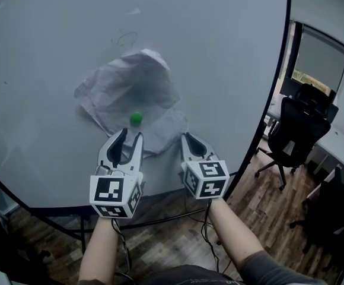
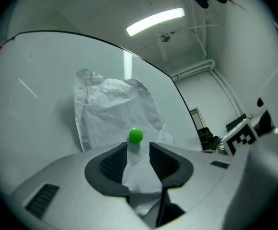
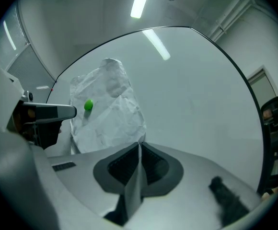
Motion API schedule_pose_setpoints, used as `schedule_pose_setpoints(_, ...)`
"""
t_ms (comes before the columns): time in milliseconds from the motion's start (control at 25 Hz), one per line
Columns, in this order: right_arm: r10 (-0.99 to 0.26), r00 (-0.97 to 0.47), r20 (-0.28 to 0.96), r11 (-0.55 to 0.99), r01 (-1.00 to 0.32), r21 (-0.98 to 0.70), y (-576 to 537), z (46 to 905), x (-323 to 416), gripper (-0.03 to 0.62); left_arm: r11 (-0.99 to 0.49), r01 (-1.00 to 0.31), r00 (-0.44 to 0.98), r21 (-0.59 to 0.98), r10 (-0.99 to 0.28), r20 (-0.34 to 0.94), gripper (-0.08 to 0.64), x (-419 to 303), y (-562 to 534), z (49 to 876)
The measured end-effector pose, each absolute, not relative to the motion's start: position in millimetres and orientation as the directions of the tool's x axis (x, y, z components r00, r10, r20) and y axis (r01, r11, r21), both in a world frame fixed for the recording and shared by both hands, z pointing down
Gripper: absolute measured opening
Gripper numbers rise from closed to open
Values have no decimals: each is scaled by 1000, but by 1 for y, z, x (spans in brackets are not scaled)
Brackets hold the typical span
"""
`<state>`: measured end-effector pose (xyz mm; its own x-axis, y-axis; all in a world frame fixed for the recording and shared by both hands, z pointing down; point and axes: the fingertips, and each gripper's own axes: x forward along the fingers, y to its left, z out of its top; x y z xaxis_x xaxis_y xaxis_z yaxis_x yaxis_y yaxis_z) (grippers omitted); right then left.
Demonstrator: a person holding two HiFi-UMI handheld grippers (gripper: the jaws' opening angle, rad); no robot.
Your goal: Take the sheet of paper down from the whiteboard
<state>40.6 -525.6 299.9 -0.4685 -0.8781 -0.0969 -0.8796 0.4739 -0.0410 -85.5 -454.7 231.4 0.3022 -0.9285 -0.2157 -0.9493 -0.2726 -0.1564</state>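
The sheet of paper (image 1: 130,94) hung crumpled against the whiteboard (image 1: 53,52), pinned by a green magnet (image 1: 136,118) that sat on its lower half. Just below the magnet the left tongs (image 1: 130,134) stood released, pads apart, with a tongue of the sheet lying loose between them and neither pad pressing on it. Below and to the right of the magnet, the right tongs (image 1: 187,137) were clenched on the sheet's bottom corner, the paper pinched edge-on between the pads. The sheet looked very light, thin and limp, and it was creased all over, so it would probably tear if dragged hard from under the magnet. The magnet, small, round and smooth, seemed the thing to grip first, squarely across its sides, with the corner grip there to stop the sheet dropping.
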Motion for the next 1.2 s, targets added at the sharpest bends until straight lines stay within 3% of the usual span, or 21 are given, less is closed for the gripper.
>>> schedule_pose_setpoints(400, -871, -482, -94, 487, -872, -44, -526, 301, 40, 34, -190, -961, 241, -202, -931, -274, 170, -81, -468, 217)
schedule_pose_setpoints(1200, -867, -490, -92, 495, -868, -38, -526, 303, 39, 34, 148, -909, 28, -390, -911, -411, 156, -80, -480, 208)
